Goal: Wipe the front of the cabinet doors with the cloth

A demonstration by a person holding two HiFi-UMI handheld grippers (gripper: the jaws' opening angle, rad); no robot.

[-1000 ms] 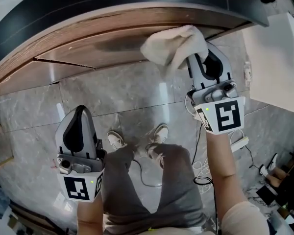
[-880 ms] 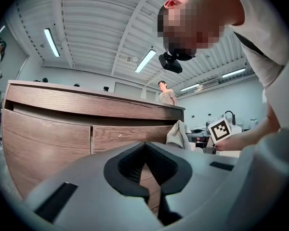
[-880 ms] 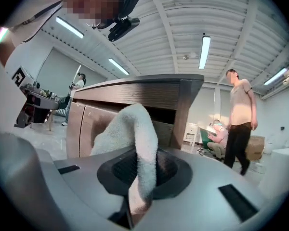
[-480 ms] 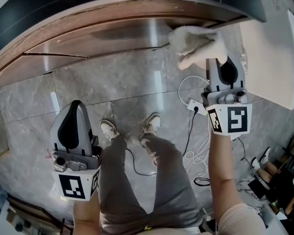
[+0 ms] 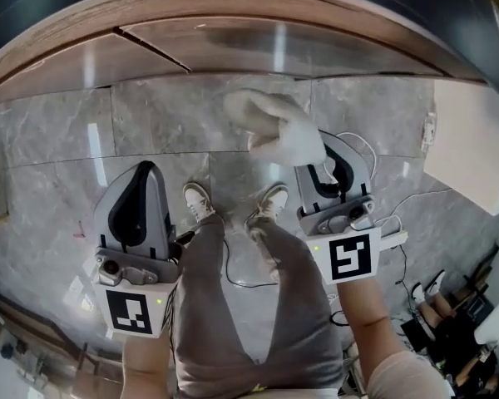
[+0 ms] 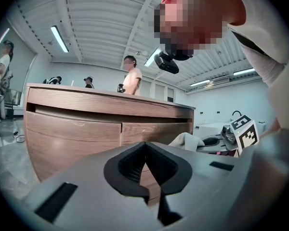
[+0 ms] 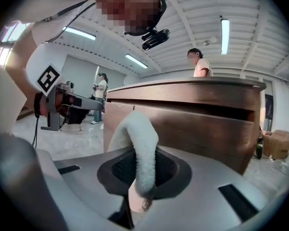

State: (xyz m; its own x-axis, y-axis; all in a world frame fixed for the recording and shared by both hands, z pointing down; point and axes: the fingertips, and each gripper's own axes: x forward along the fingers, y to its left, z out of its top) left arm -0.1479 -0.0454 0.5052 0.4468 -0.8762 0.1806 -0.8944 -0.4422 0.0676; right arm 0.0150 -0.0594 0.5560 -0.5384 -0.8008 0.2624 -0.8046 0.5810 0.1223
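**A:** What's on the left?

**B:** The left tool (image 5: 143, 177), held low over the grey tiled floor (image 5: 58, 140). Its jaws are clenched tip to tip, with nothing between them.

**A:** And beyond it?

**B:** The curved wooden cabinet doors (image 5: 233, 44) run along the top. A seam between two of them shows at the upper left.

**A:** The middle?

**B:** The person's two shoes (image 5: 198, 199) stand on the floor, with grey trouser legs below them.

**A:** Where's the cloth?

**B:** The cloth (image 5: 270, 123) is right of centre, a white bunch sticking out of the right tool (image 5: 316, 163). That tool is grasping it, and the right gripper view shows a fold running down between the jaws. The cloth is held in front of the doors and near them. From above it looks apart from the wood, with floor showing between.

**A:** Further right?

**B:** A white power strip (image 5: 397, 239) and loose cords lie on the floor beside the right tool.
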